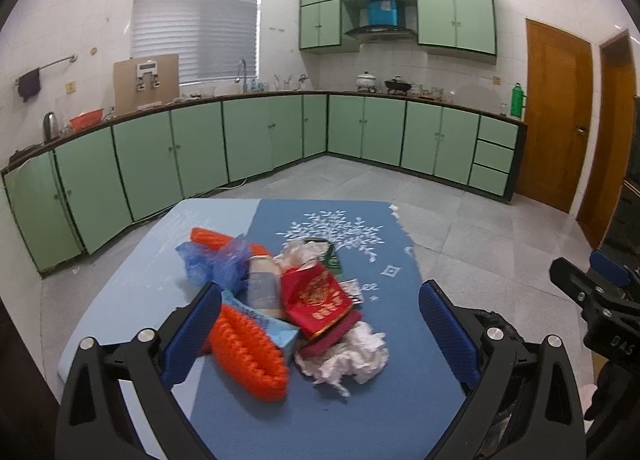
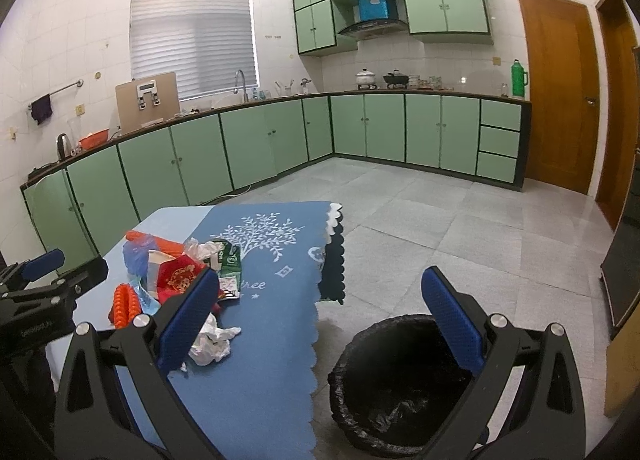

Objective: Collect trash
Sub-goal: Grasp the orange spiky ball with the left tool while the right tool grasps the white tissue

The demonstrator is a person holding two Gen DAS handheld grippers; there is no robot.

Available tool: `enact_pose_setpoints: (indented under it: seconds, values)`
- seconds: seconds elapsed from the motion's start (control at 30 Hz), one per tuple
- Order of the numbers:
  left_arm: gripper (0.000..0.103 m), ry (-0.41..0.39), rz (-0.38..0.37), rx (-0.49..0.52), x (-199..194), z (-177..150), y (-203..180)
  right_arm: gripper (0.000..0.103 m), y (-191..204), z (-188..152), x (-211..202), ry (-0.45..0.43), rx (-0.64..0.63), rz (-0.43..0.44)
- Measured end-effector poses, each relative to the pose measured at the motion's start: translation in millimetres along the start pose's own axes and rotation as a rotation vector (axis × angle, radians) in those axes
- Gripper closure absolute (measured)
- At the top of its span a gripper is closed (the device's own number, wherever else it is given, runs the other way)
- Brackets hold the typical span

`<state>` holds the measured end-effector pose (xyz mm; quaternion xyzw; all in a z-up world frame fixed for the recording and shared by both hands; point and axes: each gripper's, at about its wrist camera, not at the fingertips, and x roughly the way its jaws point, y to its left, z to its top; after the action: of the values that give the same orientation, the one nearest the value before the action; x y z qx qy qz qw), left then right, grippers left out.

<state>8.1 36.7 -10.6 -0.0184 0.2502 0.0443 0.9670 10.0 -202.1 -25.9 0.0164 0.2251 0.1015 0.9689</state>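
Green cabinets ring the room, and low in the frame your spread, empty left tool [image 1: 320, 334] faces the trash pile [image 1: 280, 300] on the blue surface [image 1: 360, 400]; pinch the light, soft tissue [image 1: 348, 360] by its bulk.

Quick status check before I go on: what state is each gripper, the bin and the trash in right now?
left gripper: open, empty, over the pile
right gripper: open, empty
trash bin: lined black, on the floor beside the table
trash pile: heaped on the table
white tissue: crumpled
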Motion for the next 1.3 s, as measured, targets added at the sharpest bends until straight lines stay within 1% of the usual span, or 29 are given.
enact_pose_setpoints:
  seconds: [0.2,0.33,0.57,0.63,0.77,0.8,0.9,0.97,1.03,1.1,1.13,1.17,1.2,1.23,1.3]
  values:
    - [0.006,0.045,0.052,-0.016,18,-9,27,0.005,17,-9,23,0.034,-0.023,0.042]
    - [0.006,0.077,0.083,-0.032,31,-18,46,0.005,33,-19,44,0.075,-0.041,0.073]
    - [0.006,0.152,0.113,-0.005,51,-32,64,0.005,62,-43,83,0.161,-0.055,0.141]
    - [0.006,0.17,0.12,0.011,57,-37,66,0.007,68,-47,91,0.183,-0.057,0.158]
    - [0.006,0.208,0.126,0.011,66,-47,74,0.016,84,-59,107,0.237,-0.076,0.187]
    - [0.007,0.214,0.128,0.008,68,-48,76,0.019,88,-62,110,0.247,-0.082,0.193]
    - [0.012,0.232,0.131,-0.003,74,-53,83,0.022,99,-70,120,0.283,-0.101,0.208]
    - [0.013,0.243,0.128,-0.013,76,-55,88,0.025,101,-72,126,0.302,-0.107,0.215]
    - [0.013,0.251,0.125,-0.021,79,-58,91,0.029,107,-77,134,0.322,-0.118,0.22]
    - [0.013,0.253,0.118,-0.024,80,-59,93,0.036,111,-81,139,0.341,-0.129,0.232]
    - [0.013,0.253,0.115,-0.026,80,-60,93,0.038,113,-83,140,0.345,-0.133,0.239]
    - [0.013,0.253,0.112,-0.027,80,-60,93,0.043,115,-85,142,0.353,-0.141,0.252]
    - [0.013,0.253,0.106,-0.027,81,-60,93,0.051,117,-87,143,0.361,-0.149,0.265]
    - [0.013,0.255,0.103,-0.028,81,-60,92,0.056,119,-89,144,0.371,-0.159,0.282]
    - [0.013,0.26,0.092,-0.035,82,-61,91,0.076,123,-91,143,0.384,-0.171,0.319]
